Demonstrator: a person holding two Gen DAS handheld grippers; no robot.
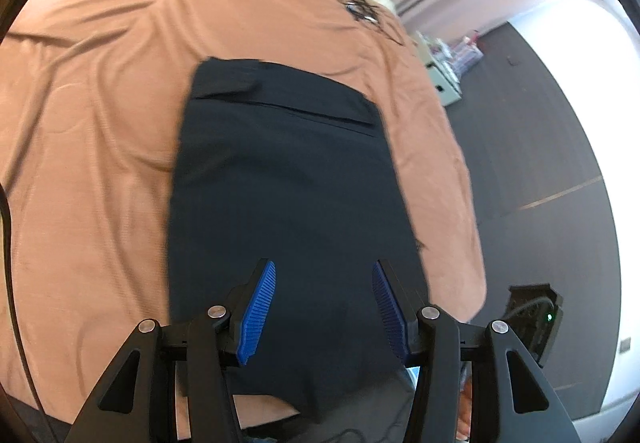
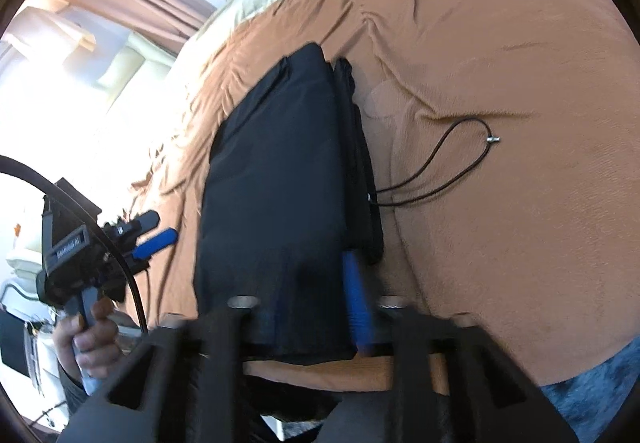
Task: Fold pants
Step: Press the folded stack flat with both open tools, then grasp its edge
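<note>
**Dark pants folded on the bed, right claw clamped on the near edge**

My left claw (image 1: 323,275) stands released above the near end of the pants (image 1: 280,171), nothing between its blue pads (image 1: 258,313). My right claw (image 2: 316,323) is clenched on the near edge of the pants. The pants are navy, folded into a long stack, smooth on top, layers showing along one side. They lie on the orange bedspread (image 1: 100,103); a black cord (image 2: 440,163) trails beside them.

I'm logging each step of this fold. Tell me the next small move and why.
Probably release the right claw: it is shut on the near edge of the folded dark pants, which lie flat on the orange bedspread, while the left claw already hangs open above them, gripping nothing.
</note>
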